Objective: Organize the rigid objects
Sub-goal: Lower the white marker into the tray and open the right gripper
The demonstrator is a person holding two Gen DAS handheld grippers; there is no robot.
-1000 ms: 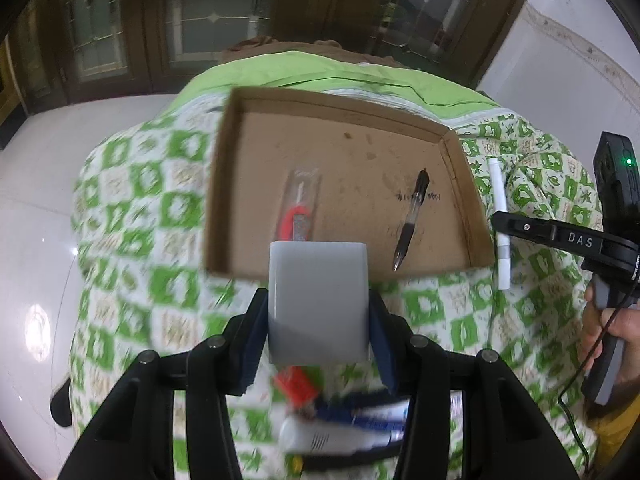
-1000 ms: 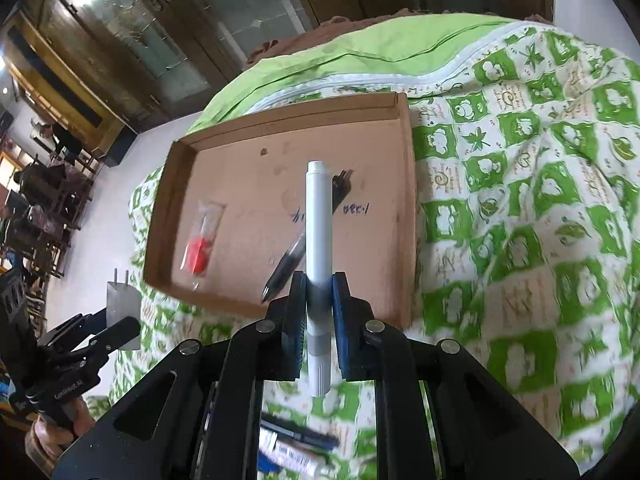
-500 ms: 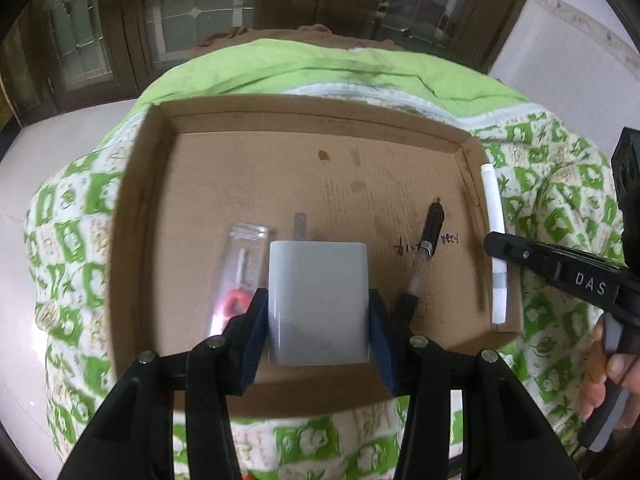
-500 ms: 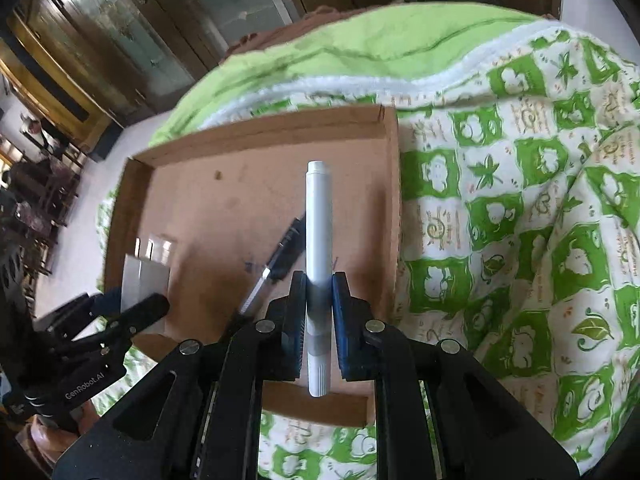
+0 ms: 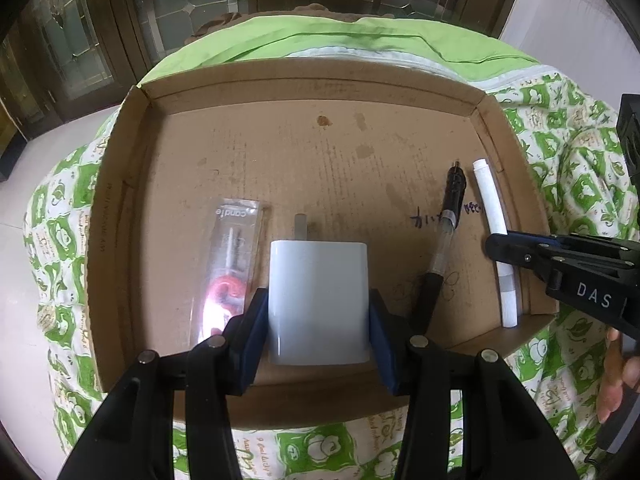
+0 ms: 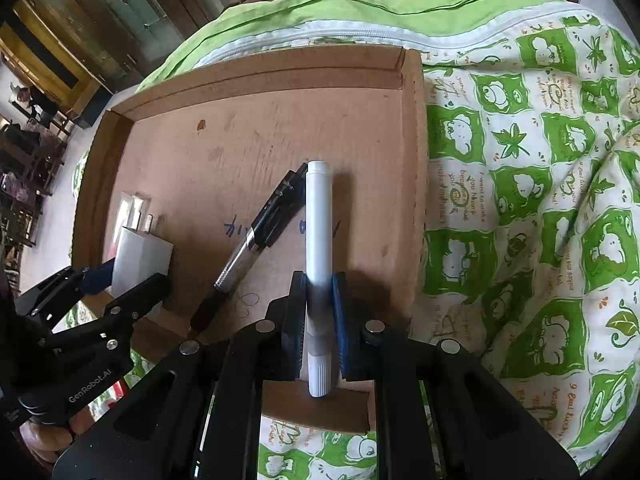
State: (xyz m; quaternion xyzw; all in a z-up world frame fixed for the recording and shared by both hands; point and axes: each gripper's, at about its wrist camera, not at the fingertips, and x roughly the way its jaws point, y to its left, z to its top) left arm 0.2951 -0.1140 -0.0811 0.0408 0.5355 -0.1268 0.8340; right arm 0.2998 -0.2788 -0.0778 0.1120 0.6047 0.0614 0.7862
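Corrugated brown cardboard forms the shallow tray (image 5: 120, 184), its low walls folded up at the corners and its floor stained and scribbled with ink; it lies on a quilted cloth (image 6: 540, 200) printed in green and white squares. Over the tray's near middle the left gripper (image 5: 319, 344) clamps a smooth, rounded white plug adapter (image 5: 318, 300) between blue pads, one metal prong poking forward. Left of the adapter on the tray floor lies a glossy clear packet labelled "candle" (image 5: 234, 256) with a red piece inside. Toward the tray's right wall rests a black pen (image 5: 444, 248) with a clear barrel. Beside it the right gripper (image 6: 319, 320) pinches a matte white cylindrical marker (image 6: 318, 216) lengthwise.
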